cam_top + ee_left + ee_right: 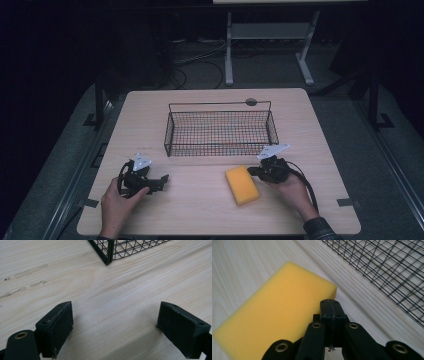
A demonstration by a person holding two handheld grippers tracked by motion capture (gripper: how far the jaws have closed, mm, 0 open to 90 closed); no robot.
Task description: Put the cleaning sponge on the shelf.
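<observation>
The sponge (242, 185) is lying flat on the worktop (200, 215), outside the basket (220, 131) and at about 5 o'clock from it, so the apparent job of getting it into the basket is hardly begun. Nothing is lying inside the wire basket as far as the high view shows.

The right hand-held gripper (251, 171) is sitting just beside the sponge's upper right corner, at roughly 2 o'clock from the sponge's middle. In the right gripper view its jaws are pressed fully together with nothing between them, and their tip (331, 305) is hanging over the sponge's (274, 310) near corner; whether it is touching the foam cannot be told. It is not gripping anything.

The left hand-held gripper (159, 179) is resting well apart from the sponge, at about 9 o'clock from it, with its jaws standing wide and empty over bare wood, a basket corner (108, 252) ahead.

Still left, by my judgement: opening the right jaws, taking the sponge, lifting it over the basket's near wall and releasing it inside.
</observation>
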